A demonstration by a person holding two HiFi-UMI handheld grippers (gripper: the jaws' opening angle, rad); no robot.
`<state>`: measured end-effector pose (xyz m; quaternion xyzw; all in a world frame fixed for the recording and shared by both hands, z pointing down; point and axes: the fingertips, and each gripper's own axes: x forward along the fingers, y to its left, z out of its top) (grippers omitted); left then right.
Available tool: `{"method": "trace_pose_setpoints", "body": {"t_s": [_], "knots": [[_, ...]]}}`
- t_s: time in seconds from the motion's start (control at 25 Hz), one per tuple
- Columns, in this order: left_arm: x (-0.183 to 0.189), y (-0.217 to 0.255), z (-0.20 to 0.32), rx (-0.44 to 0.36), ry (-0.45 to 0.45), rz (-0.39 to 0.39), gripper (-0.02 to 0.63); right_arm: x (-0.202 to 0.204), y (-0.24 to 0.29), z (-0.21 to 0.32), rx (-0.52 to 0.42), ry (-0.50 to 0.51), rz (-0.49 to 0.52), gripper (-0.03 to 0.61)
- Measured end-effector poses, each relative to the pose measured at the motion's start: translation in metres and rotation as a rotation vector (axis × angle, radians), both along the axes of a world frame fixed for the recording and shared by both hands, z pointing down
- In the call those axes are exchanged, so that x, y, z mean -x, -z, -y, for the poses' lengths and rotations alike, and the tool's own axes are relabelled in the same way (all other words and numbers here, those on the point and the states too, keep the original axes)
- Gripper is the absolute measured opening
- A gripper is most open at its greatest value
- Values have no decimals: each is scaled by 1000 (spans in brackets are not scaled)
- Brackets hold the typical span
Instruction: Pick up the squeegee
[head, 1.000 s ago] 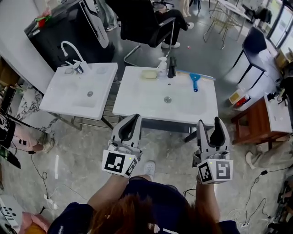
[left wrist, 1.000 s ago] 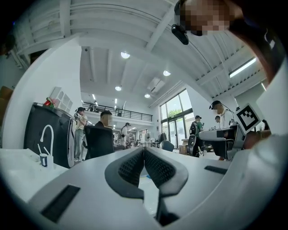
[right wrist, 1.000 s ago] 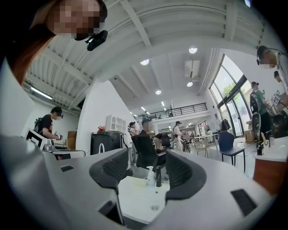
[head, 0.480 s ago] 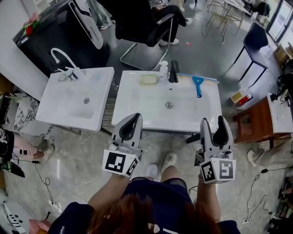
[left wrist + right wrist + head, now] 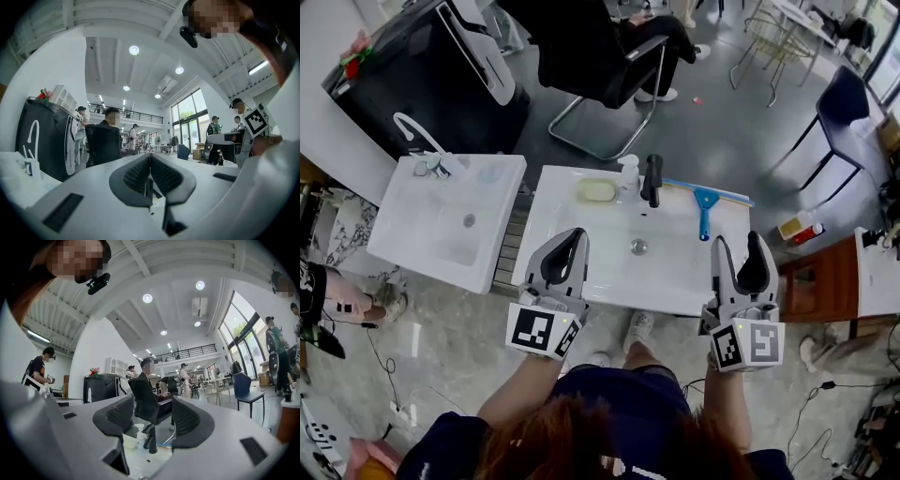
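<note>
Resting on the back rim of the sink (image 5: 675, 258), the squeegee (image 5: 704, 200) lies well beyond the right gripper (image 5: 739, 242), spread and empty, probably for the approach; the left gripper (image 5: 570, 236) is pressed together.

Blue squeegee (image 5: 704, 202), flat on white washbasin's (image 5: 581, 246) back right rim, handle toward bowl, blade perhaps translucent
</note>
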<state>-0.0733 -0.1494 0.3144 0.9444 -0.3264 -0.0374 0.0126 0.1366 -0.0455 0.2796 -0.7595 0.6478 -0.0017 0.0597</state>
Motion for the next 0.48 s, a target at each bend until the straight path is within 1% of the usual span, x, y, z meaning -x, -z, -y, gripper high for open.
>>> {"method": "trace_pose_setpoints", "body": {"t_s": [0.24, 0.48], "knots": [[-60, 4, 47, -6, 47, -14, 20, -62, 3, 54, 0, 52, -8, 267], [-92, -3, 73, 3, 78, -9, 20, -96, -8, 88, 21, 93, -2, 267]]}}
